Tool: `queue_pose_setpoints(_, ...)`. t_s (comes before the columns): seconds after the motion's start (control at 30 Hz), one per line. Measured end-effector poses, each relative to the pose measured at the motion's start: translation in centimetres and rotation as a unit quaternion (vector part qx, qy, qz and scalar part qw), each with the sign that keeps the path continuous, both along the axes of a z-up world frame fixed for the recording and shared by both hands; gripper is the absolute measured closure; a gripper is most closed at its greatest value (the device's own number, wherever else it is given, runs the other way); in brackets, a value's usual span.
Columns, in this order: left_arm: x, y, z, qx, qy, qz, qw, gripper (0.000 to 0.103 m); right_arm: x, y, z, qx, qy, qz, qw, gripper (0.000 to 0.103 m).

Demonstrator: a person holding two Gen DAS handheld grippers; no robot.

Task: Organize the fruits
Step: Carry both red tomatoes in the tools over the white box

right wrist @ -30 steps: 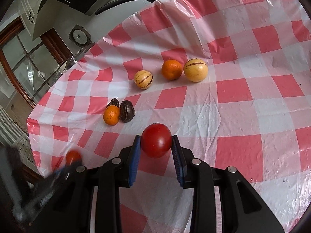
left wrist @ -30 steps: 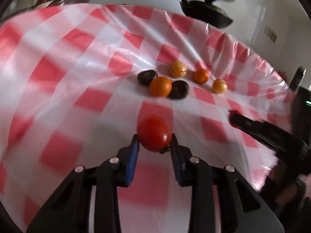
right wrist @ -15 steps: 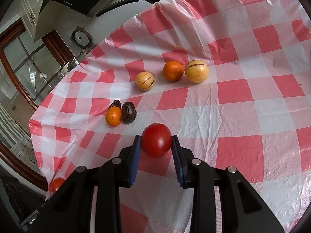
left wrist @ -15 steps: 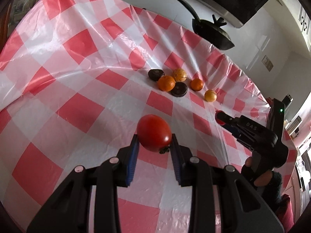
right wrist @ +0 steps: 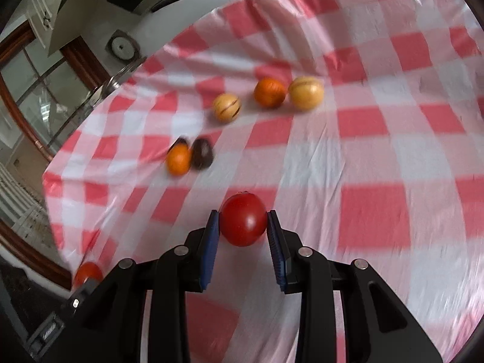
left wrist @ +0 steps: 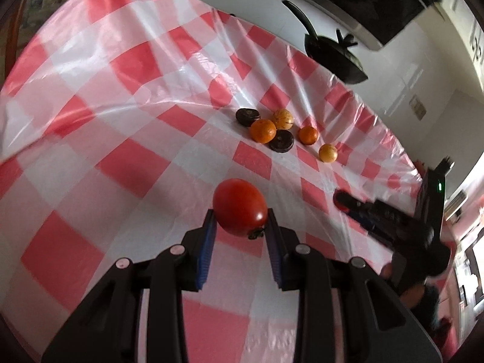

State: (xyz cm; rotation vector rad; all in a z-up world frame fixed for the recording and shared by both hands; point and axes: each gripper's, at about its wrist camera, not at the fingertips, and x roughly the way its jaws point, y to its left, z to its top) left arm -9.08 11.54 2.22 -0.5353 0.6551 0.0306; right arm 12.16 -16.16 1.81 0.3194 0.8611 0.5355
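Observation:
My left gripper (left wrist: 240,215) is shut on a red tomato (left wrist: 239,205), held above the red-and-white checked tablecloth (left wrist: 127,163). My right gripper (right wrist: 243,216) is shut on another red tomato (right wrist: 243,220). Farther out on the cloth lie two oranges (left wrist: 262,130) (left wrist: 308,135), two dark fruits (left wrist: 247,116) (left wrist: 281,140) and two yellow striped fruits (left wrist: 282,118) (left wrist: 327,152). The right wrist view, which is blurred, shows the same group: an orange (right wrist: 178,160) by a dark fruit (right wrist: 202,157), a striped fruit (right wrist: 227,107), an orange (right wrist: 269,92) and a yellow fruit (right wrist: 305,92).
A black pan (left wrist: 332,57) stands beyond the table's far edge. The right gripper (left wrist: 345,202) reaches in from the right in the left wrist view. The left gripper (right wrist: 86,281) shows at the table's near left corner in the right wrist view. A window (right wrist: 36,96) lies beyond the left edge.
My left gripper has drawn back from the fruit group with its tomato and rolled a little. The right gripper still holds its tomato in nearly the same place; its view is now blurred.

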Motion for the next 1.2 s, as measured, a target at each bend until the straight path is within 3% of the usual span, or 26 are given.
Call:
queue_pose_setpoints(0.1,-2.0,0.4,-0.2,-0.012,0.002,0.004,0.9999,0.07,-3.1,0.5,0.6,0.0,-0.004,0.023,1.0,0.071)
queue_pose_setpoints(0.37,-7.8,1.7,-0.1,0.021,0.009,0.02,0.9995,0.07,-10.4,3.6,2.5,0.012,-0.032,0.092,0.995,0.071)
queue_pose_setpoints(0.63,-14.3,4.6,-0.4,0.034,0.019,0.052,0.9979,0.07,-18.7,9.5,3.2,-0.011,-0.067,0.194,0.979,0.071)
queue_pose_setpoints(0.97,-21.9,9.2,-0.6,0.038,0.026,0.107,0.9932,0.07,-27.7,15.4,3.7,-0.047,-0.107,0.318,0.941,0.071)
queue_pose_setpoints(1.2,-27.2,12.3,-2.1,0.041,0.051,0.155,0.9857,0.07,-34.1,19.2,3.0,-0.083,-0.137,0.41,0.898,0.071)
